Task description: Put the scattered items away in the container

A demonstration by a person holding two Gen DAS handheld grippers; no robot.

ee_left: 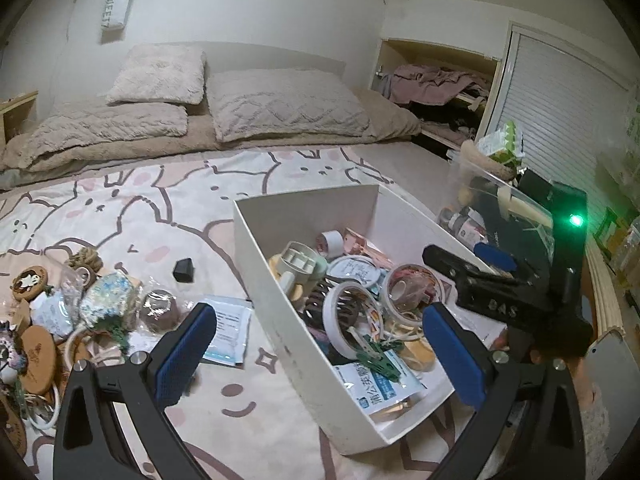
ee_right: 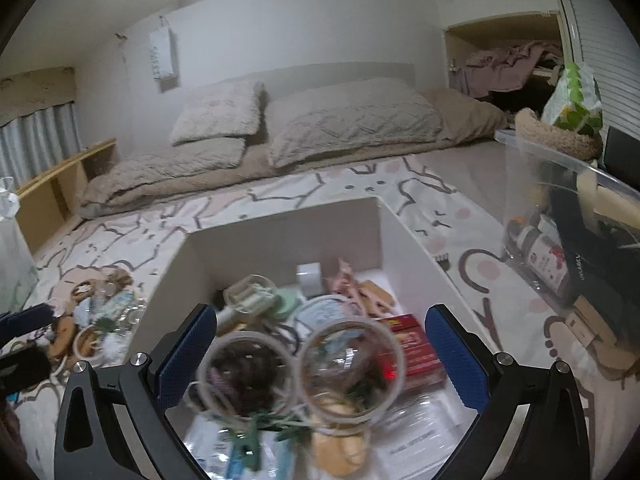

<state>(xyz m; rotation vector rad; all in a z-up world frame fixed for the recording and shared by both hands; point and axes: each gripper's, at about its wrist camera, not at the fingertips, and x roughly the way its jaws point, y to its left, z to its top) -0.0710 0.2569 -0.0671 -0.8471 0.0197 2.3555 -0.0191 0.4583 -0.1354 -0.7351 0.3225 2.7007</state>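
The white box (ee_left: 280, 304) stands on the bunny-print bedspread, holding tape rolls (ee_left: 344, 320), a green clip, sachets and other small items. My left gripper (ee_left: 320, 356) is wide open with nothing between its pads. Its left finger is over the bedspread and its right finger over the box. Scattered items (ee_left: 92, 304) lie in a heap at the left: cork coasters, wrapped packets, rings. A small black cube (ee_left: 184, 270) and a blue-white sachet (ee_left: 228, 328) lie nearer the box. My right gripper (ee_right: 320, 356) hangs open over the box (ee_right: 404, 248), with blurred clear rings (ee_right: 352, 364) below it.
A clear plastic bin (ee_right: 560, 168) with bottles and boxes stands right of the white box. Grey pillows (ee_left: 280, 104) and a folded blanket lie at the bed's head. There is an open cupboard with clothes at the back right, and a low wooden shelf (ee_right: 60, 184) at the left.
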